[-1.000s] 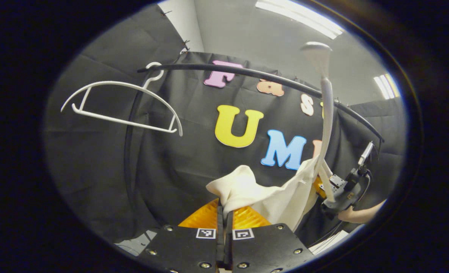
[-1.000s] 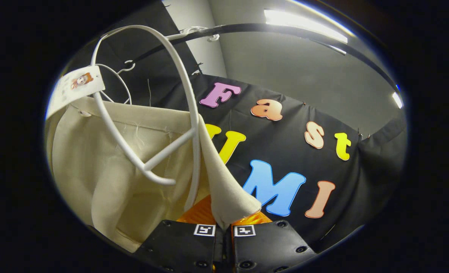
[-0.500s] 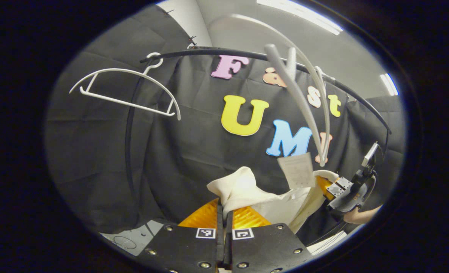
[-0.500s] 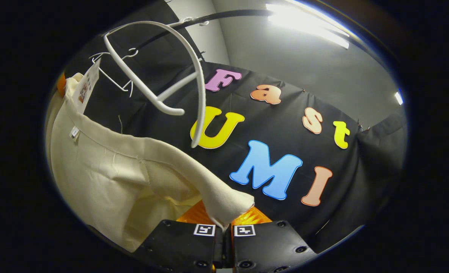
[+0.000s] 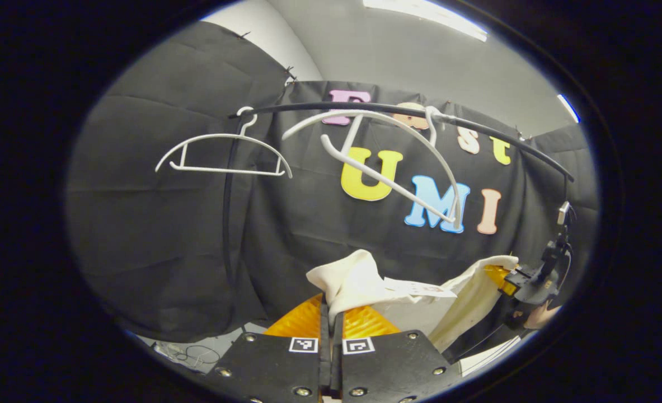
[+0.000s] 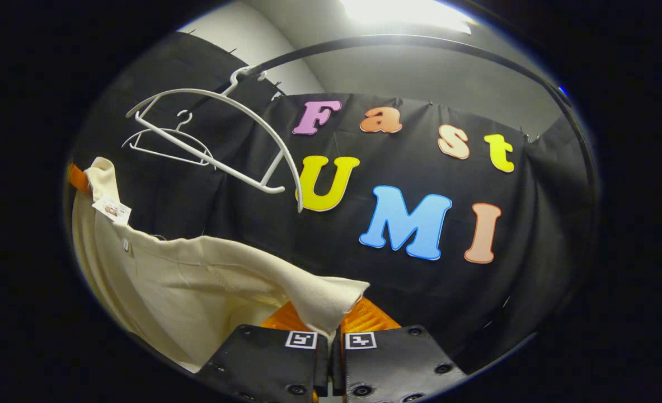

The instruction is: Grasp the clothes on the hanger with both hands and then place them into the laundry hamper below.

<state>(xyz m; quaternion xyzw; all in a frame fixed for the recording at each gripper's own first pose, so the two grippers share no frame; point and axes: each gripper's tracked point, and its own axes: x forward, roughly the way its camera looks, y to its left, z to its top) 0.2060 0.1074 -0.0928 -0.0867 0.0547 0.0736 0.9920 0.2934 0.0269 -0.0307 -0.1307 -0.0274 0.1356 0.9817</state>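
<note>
the left gripper points forward and slightly up, its two fingers drawn together with a fold of the cream garment pinched between them. the right gripper holds the same attitude, jaws nearly closed on another corner of the garment. in the left gripper view the right gripper sits far off at the right edge, level with the left one and well apart from it, with the person's hand wrapped around its handle from below. both grippers are held at about the same height.
</note>
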